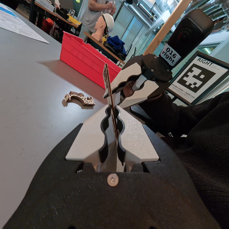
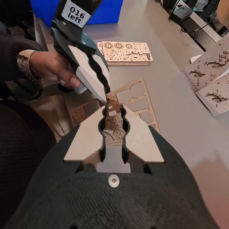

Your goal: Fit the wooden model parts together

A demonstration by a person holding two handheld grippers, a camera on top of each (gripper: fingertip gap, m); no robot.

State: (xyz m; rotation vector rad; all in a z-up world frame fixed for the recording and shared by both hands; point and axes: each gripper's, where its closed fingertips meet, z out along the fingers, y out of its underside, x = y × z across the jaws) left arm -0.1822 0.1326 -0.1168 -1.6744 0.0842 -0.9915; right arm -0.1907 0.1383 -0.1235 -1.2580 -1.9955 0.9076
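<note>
The left gripper (image 1: 112, 107) fills the lower half of the left wrist view; its jaws are closed on a thin wooden sheet (image 1: 109, 94), held edge-on and near upright, rising to centre frame. The right gripper (image 1: 111, 97) enters from the right; its jaws stand slightly apart around the sheet, and whether they clamp it cannot be told.

In the right wrist view, the right gripper (image 2: 113, 107) straddles the same sheet (image 2: 125, 105), seen face-on at centre; several large cut-outs at the right are already empty, while small numbered pieces remain in the frame between the fingers; the left gripper (image 2: 107, 97) tip meets the sheet at centre.

Done so far, by appearance: one partly built assembly (image 1: 79, 100) lies on the worktop (image 1: 31, 99), centre left, near a red bin (image 1: 86, 58). Left to do: a stack of uncut sheets (image 2: 126, 53), upper centre, looks untouched; instruction pages (image 2: 210, 79) lie at right. The task appears to be at an early-to-middle stage.
</note>
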